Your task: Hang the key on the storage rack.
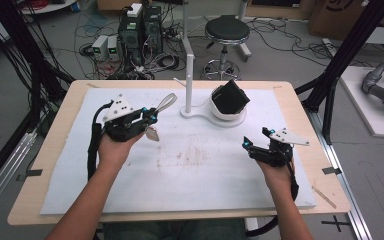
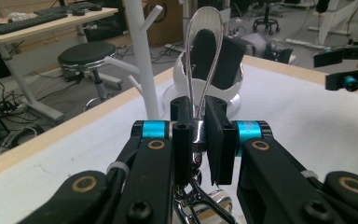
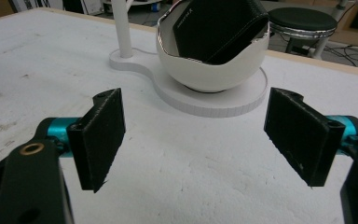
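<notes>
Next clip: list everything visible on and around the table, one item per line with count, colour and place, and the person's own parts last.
Table: one, light wood, centre.
Mat: one, white, stained, covering the tabletop.
Stand: one, white, branched post on a flat base, far middle of the mat.
Bowl: one, white, jagged rim, on the stand's base.
Wallet: one, black, tilted inside the bowl.
Key ring loop: one, silvery, pinched in the left hand-held gripper.
Stool: one, black seat, floor beyond the table.
Computer boxes: several, dark and pale, floor at far left.
Left hand-held gripper: black, shut on the loop.
Right hand-held gripper: black, open, holding nothing.
Forearms: two, bare, entering from the bottom.
</notes>
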A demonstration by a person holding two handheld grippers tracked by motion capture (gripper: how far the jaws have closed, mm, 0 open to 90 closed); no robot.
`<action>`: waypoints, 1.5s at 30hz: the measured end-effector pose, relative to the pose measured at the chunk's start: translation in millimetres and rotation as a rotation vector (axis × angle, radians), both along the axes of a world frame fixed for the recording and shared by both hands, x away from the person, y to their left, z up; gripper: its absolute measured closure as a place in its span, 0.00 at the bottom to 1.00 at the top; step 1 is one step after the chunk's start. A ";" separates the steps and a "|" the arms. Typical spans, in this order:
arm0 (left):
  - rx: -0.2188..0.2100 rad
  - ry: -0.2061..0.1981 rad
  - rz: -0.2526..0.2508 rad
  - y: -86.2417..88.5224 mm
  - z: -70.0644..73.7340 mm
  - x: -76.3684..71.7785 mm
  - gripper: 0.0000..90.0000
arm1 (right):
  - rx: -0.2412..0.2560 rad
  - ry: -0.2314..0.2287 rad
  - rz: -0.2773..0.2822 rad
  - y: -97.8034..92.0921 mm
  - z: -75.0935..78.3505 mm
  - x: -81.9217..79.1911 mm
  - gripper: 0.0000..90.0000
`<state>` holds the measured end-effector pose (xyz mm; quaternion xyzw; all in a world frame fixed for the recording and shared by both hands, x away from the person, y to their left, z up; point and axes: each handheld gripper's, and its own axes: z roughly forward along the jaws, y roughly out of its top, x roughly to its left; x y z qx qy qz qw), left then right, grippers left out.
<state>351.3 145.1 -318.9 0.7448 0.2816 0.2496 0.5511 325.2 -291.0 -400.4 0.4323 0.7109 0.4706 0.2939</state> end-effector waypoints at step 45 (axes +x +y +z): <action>0.184 0.027 0.145 -63.2 10.9 82.3 0.90 | 0.013 0.000 0.017 -3.0 0.0 -7.3 0.23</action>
